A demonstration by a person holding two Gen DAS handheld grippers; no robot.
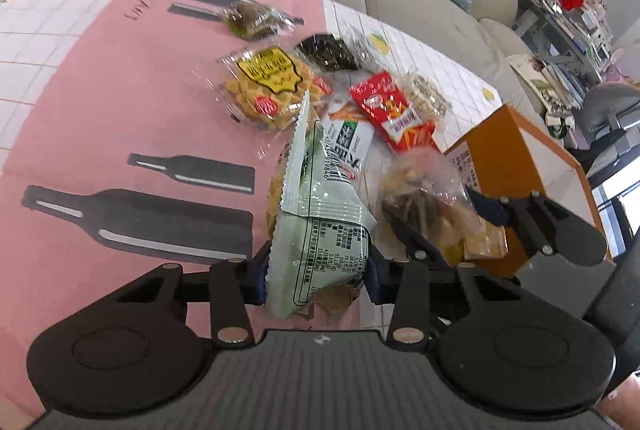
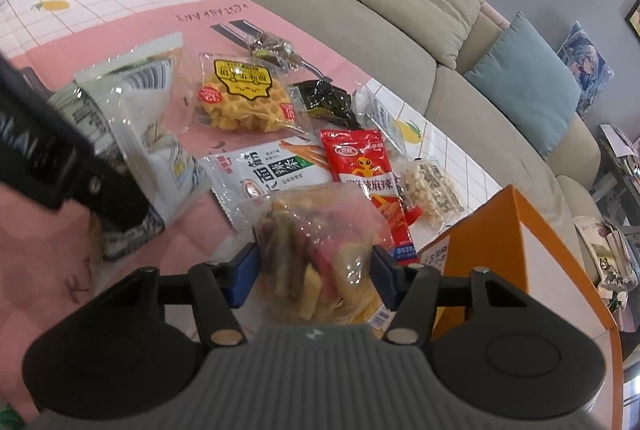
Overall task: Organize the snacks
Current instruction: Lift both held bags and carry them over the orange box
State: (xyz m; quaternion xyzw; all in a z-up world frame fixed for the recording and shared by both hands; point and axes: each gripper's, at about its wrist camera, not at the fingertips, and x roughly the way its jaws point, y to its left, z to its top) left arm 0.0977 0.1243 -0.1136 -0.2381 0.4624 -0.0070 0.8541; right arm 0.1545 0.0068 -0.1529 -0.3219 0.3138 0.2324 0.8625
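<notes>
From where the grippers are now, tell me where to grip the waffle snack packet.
Grip the waffle snack packet by its flat clear sealed edge nearest the camera, coming low from the near side. It lies flat; the middle bulges with brittle waffle, and the seaweed packet crowds its right.

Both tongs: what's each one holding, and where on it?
Left tongs pinch the green packet near its lower end. Right tongs grip the clear veggie-chip bag across its middle.
</notes>
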